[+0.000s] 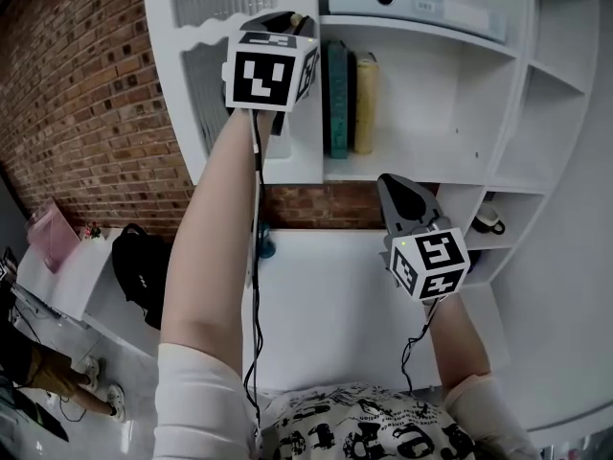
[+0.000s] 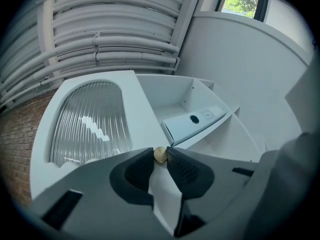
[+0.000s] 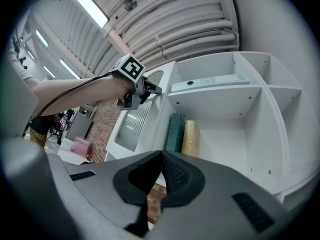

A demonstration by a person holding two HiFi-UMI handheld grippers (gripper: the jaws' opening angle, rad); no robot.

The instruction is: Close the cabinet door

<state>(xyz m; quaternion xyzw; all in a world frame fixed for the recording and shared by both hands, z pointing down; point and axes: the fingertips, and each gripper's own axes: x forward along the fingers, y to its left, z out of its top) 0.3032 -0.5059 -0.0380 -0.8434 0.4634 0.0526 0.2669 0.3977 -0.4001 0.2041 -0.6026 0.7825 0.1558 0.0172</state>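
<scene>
The white cabinet door (image 1: 177, 94) with a ribbed glass pane (image 2: 87, 119) stands swung open at the left of the shelf unit. A small brass knob (image 2: 160, 154) sits on the door's edge. My left gripper (image 2: 160, 157) is shut on that knob, one pad on each side. In the head view the left gripper (image 1: 287, 17) is raised high against the door, and in the right gripper view the left gripper (image 3: 156, 90) shows at the door (image 3: 135, 124). My right gripper (image 1: 389, 182) hangs lower, below the shelf; the right gripper (image 3: 161, 156) is shut with nothing in it.
Behind the door, the open compartment holds a teal book (image 1: 337, 99) and a yellow book (image 1: 365, 103). A flat white box (image 1: 412, 3) lies on the shelf above. A mug (image 1: 488, 220) sits in a lower right cubby. A white desk (image 1: 335, 305) is below, a brick wall and a black bag (image 1: 139, 266) at left.
</scene>
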